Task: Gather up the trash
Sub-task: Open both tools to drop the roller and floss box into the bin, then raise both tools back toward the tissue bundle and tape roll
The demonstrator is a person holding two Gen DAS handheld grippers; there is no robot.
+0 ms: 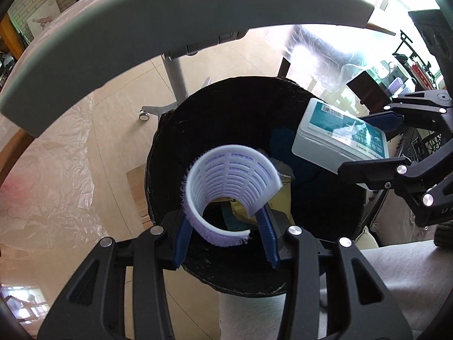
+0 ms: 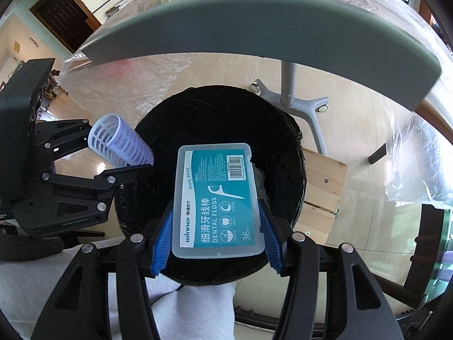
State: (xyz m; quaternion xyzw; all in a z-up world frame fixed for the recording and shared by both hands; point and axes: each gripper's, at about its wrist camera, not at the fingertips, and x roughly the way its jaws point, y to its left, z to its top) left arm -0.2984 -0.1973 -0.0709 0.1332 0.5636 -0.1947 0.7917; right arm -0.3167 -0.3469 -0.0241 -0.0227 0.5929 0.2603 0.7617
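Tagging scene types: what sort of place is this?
Probably a home living or dining room: tiled floor, bookshelves at the back, a plastic-covered table on a wheeled base, and a black-lined bin.

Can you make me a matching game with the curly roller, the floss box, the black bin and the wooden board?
Things:
1. hair roller
2. dental floss box
3. trash bin
4. wooden board

Places:
A. on the floor beside the bin
B. held in the right gripper
C. under both grippers, lined in black
D. held in the left gripper

Pairs: 1-D, 2-B, 3-C, 4-A
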